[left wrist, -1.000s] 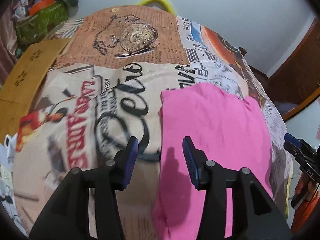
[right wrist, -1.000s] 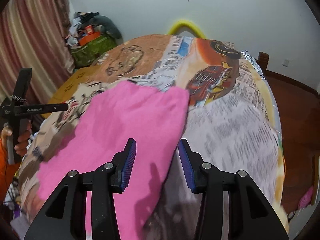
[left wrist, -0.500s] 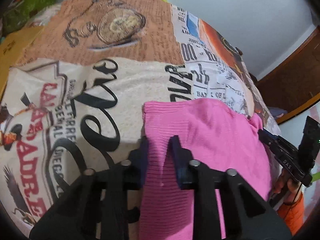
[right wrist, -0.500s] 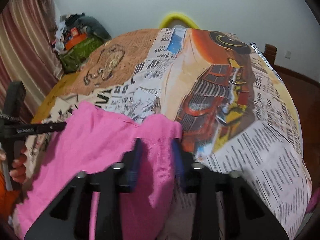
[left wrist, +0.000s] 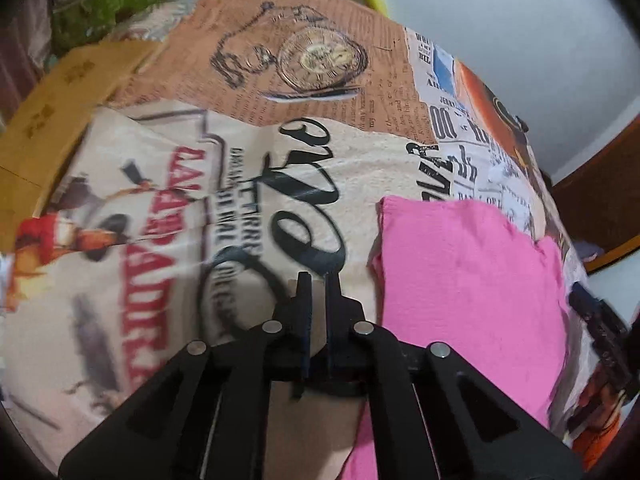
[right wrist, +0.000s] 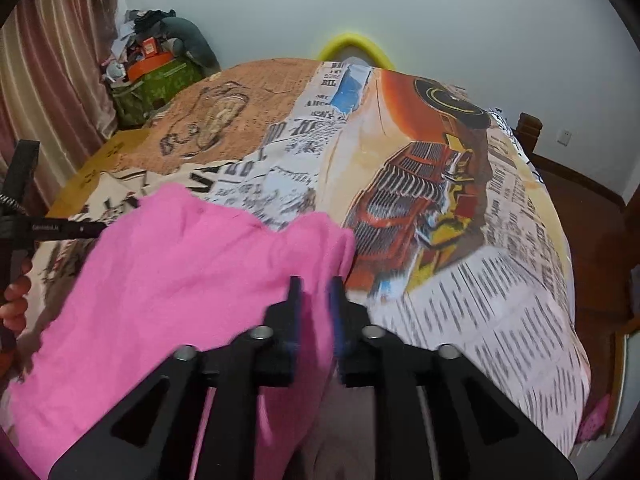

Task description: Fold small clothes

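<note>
A pink garment (left wrist: 472,280) lies flat on the printed bedspread (left wrist: 160,240). In the left wrist view my left gripper (left wrist: 318,280) is nearly shut and empty, over the bedspread just left of the garment's left edge. In the right wrist view the garment (right wrist: 180,280) fills the lower left. My right gripper (right wrist: 314,284) is narrowly closed over the garment's right edge near its far right corner; pink cloth shows between the fingers, but the image is blurred and a grip is not clear.
The bedspread (right wrist: 460,220) covers a bed. A yellow hoop (right wrist: 354,46) stands at the far end. A pile of bags and clutter (right wrist: 156,68) sits at the far left by a curtain. A wooden floor (right wrist: 600,240) lies to the right.
Both grippers closed on the garment's far corners half a second ago. Now the left gripper has let go and moved left off the cloth. The right gripper has pulled back slightly.
</note>
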The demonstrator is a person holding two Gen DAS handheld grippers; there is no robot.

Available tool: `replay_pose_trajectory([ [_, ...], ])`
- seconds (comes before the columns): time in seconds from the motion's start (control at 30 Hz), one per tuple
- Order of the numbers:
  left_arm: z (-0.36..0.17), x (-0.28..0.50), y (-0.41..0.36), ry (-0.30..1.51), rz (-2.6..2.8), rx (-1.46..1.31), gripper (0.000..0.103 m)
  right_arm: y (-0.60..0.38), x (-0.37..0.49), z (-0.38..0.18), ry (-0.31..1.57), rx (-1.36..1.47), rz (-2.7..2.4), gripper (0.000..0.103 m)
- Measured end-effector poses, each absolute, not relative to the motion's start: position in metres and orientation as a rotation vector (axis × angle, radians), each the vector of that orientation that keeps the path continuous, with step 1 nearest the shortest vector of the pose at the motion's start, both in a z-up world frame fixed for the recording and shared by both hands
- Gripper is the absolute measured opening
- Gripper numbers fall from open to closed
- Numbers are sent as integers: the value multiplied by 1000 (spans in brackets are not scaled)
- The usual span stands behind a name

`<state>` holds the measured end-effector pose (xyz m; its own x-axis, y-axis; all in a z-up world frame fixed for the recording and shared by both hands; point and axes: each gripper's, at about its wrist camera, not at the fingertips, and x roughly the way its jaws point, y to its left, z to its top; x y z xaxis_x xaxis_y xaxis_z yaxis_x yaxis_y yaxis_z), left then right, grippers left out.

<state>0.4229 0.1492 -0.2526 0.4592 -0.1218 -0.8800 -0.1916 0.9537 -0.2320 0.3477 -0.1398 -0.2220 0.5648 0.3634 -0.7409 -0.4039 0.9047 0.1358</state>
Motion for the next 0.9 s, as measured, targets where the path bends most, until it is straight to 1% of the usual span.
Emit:
replay_pose_trajectory([
  [0.03,-245,414,148,1091,43,-291,5,-143,338,-216,848,-51,455,33],
  [0.1,-231,398,143,1077,36,-242,11,-145,321,-207,827,-58,463,38],
  [0.13,-225,388,141,1067,32,-214,17,-146,312,-202,821,-66,466,41],
  [0.17,-215,375,136,1047,30,-164,24,-147,304,-198,816,-74,471,42],
  [0.2,-210,369,132,1036,28,-136,28,-148,294,-192,808,-83,478,43],
  [0.27,-192,343,119,994,13,-50,44,-149,276,-183,797,-100,488,45],
  [0.33,-181,325,109,970,-5,-3,52,-150,260,-176,786,-109,493,54],
  [0.4,-169,304,98,946,-33,33,56,-150,240,-168,771,-110,505,57],
  [0.47,-162,287,91,933,-56,29,65,-148,225,-164,766,-117,508,60],
  [0.6,-157,257,77,933,-93,18,72,-142,195,-163,751,-144,522,73],
  [0.63,-159,252,74,939,-99,23,77,-141,189,-164,752,-150,527,75],
  [0.7,-165,239,67,958,-112,32,82,-139,177,-169,764,-167,534,77],
  [0.9,-194,210,51,1045,-152,41,82,-137,156,-198,857,-155,562,77],
])
